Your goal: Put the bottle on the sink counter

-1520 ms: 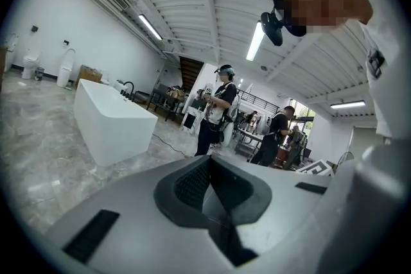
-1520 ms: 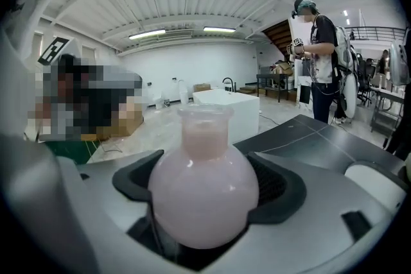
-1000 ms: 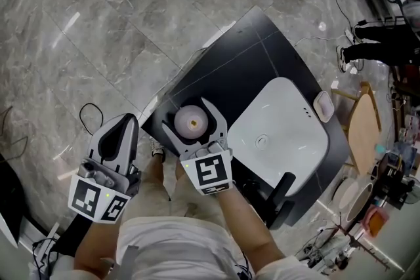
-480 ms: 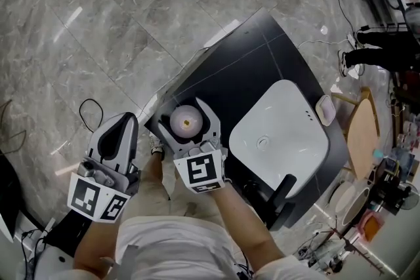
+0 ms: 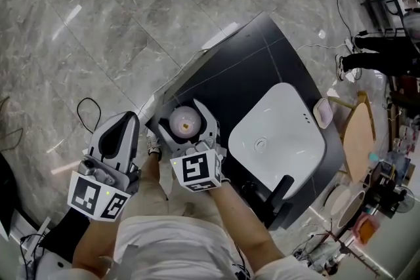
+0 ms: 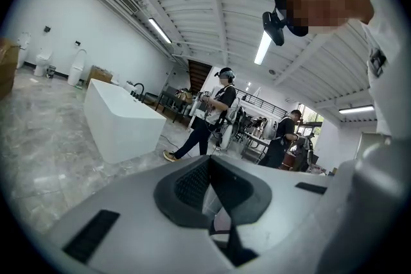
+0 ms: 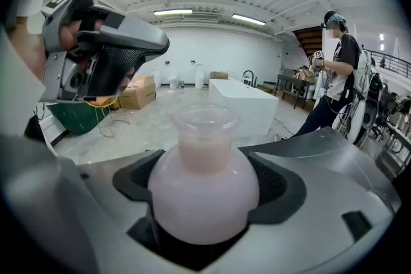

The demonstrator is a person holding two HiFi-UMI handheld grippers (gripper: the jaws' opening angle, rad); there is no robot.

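Gripping the pink round-bodied bottle (image 7: 204, 186) by its belly, the right tongs (image 5: 187, 116) hold it upright over the dark counter (image 5: 249, 69) corner, at nine o'clock from the white sink basin (image 5: 279, 141). The left tongs (image 5: 125, 124), closed on nothing, hang off the counter at nine o'clock from the bottle.

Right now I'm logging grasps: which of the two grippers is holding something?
The right gripper: its jaws clamp the pink bottle. The left gripper is shut and empty.
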